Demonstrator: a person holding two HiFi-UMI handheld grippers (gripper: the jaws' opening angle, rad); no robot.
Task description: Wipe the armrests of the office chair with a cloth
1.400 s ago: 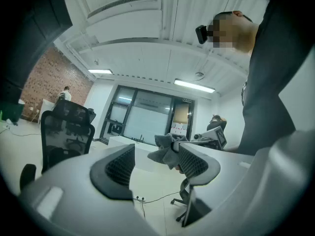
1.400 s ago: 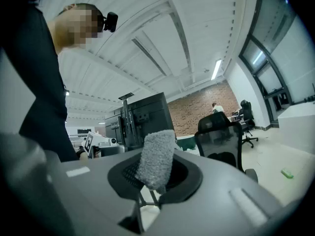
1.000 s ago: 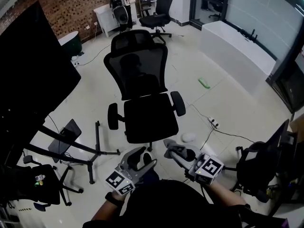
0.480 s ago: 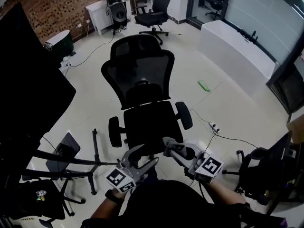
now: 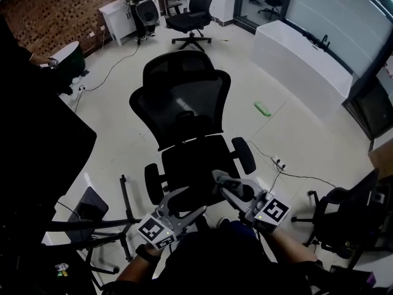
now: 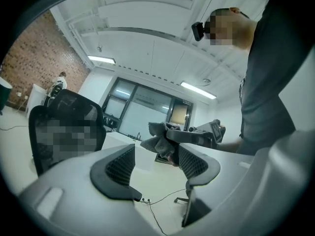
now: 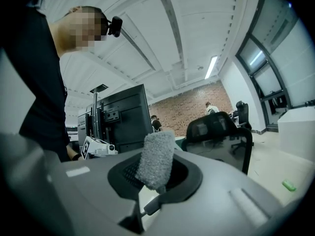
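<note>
A black mesh office chair [image 5: 179, 97] faces me, with its left armrest [image 5: 152, 183] and right armrest [image 5: 244, 155] on either side of the seat [image 5: 187, 161]. My right gripper [image 5: 220, 183] hangs over the seat's front edge, short of the right armrest. It is shut on a grey cloth [image 7: 156, 157], which stands up between the jaws of the right gripper [image 7: 155, 175]. My left gripper [image 5: 190, 203] is open just before the seat front, with nothing between its pads. From the left gripper [image 6: 152, 168] the cloth [image 6: 158, 140] shows ahead in the other gripper.
A second black chair [image 5: 191, 12] stands at the back and another [image 5: 344, 217] at my right. A white counter [image 5: 301, 54] runs along the right. A green object [image 5: 263, 108] and a power strip [image 5: 276, 161] lie on the floor. A black screen stand [image 5: 43, 146] fills the left.
I have come closer to the chair: its seat front now lies under both grippers. The right gripper keeps hold of the cloth and the left stays open.
</note>
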